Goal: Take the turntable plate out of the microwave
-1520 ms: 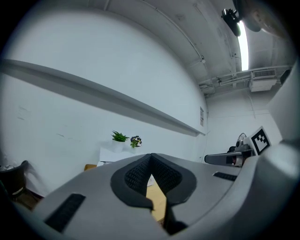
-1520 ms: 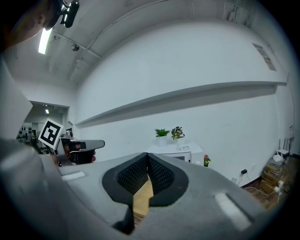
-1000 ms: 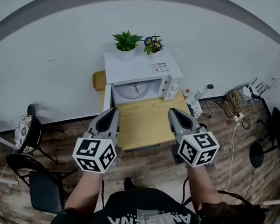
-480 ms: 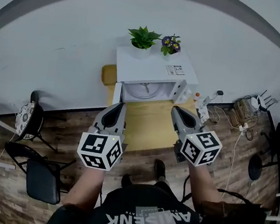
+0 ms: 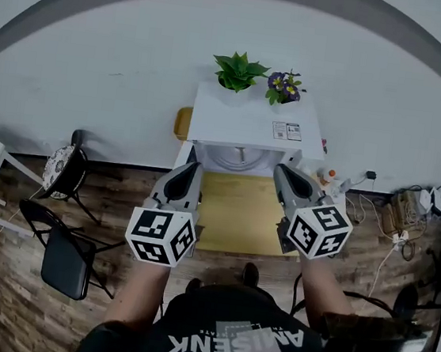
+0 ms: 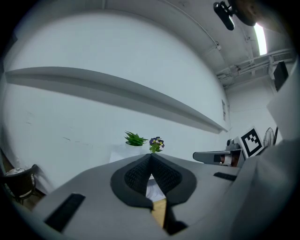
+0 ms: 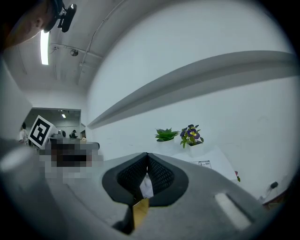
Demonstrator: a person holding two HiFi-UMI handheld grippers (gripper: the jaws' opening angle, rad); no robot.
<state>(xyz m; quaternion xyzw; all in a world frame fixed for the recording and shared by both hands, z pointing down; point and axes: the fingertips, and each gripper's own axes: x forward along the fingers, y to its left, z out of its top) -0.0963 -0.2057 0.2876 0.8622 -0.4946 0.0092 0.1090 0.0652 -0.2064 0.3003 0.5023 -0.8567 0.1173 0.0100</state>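
White and boxy, the microwave [image 5: 246,127] stood straight ahead of both pairs of jaws. Only the head view looked into its open cavity, where the round, pale turntable plate [image 5: 239,157] lay flat, beyond the tips and between them. In that view the left gripper [image 5: 192,166] and the right gripper [image 5: 279,169] were apart, with the smooth yellow wooden table [image 5: 240,213] below and between them. The left gripper view showed what the head view could not: the black, finely ribbed pads [image 6: 136,177] met at the tip, with nothing between them. The right gripper view showed the same closed, empty jaws. Above the jaws in both gripper views, a spiky green plant [image 6: 135,138] and small purple flowers [image 6: 156,143] stood on the microwave top. The plate was hidden there behind the grey gripper bodies.
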